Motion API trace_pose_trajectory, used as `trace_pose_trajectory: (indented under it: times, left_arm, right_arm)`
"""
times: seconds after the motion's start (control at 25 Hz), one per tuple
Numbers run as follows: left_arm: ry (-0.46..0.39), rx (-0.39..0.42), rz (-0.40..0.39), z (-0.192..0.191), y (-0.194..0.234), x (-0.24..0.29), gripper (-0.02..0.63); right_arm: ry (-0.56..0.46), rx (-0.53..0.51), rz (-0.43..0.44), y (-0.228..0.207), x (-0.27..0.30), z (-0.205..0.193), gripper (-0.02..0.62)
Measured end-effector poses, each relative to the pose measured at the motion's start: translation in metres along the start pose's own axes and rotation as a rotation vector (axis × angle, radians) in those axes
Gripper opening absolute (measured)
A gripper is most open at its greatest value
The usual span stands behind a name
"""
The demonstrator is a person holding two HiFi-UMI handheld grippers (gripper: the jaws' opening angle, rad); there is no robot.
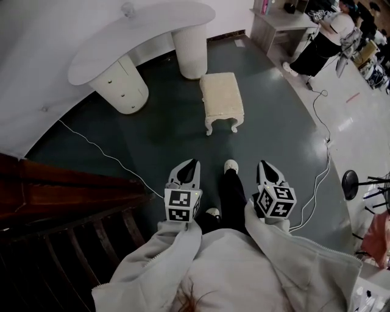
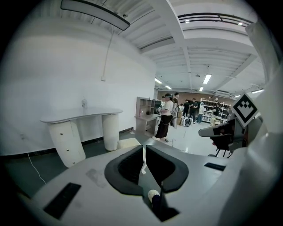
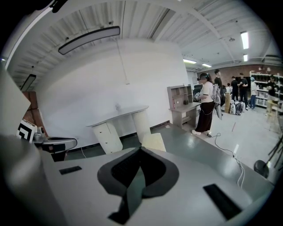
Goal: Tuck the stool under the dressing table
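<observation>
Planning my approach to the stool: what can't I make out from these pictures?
- Far legs of the stool: head view, hidden under its own seat.
- Most of the stool: left gripper view, behind the left tool.
- Space under the dressing table: head view, covered by its top.
- Small object on that top: too small to identify in any view.

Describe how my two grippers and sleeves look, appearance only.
The left gripper and right gripper both have light grey shells that taper to a point, with black lining inside the jaws. Each carries a cube with black-and-white square markers, one on the left and one on the right. The sleeves behind them are light grey jacket fabric.
</observation>
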State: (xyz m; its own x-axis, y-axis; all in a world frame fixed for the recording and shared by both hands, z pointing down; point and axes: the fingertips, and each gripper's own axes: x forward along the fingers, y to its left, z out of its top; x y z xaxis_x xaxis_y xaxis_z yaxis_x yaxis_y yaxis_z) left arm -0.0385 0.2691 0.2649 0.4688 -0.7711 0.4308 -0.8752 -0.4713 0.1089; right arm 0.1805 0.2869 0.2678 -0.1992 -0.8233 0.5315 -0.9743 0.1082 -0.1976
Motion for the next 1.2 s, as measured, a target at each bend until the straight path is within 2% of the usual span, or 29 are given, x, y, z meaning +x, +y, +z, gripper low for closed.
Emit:
trace_pose_trajectory:
  times: [0.52,1.0,1.2]
  left_arm:
    - [0.01,-0.02,0.043,0.056,0.021,0.109,0.028]
    - [0.008,-0.071,0.114,0.083,0.047,0.197,0.028]
    - [0.005,-0.089,0.148,0.093,0.064,0.227,0.028]
  right_arm:
    - [0.024,-0.03,0.061,-0.049,0.106,0.08,0.051]
    - [0.046,-0.065,0.102,-0.095,0.195,0.132,0.051]
    - [0.065,-0.101,0.142,-0.097,0.233,0.15,0.051]
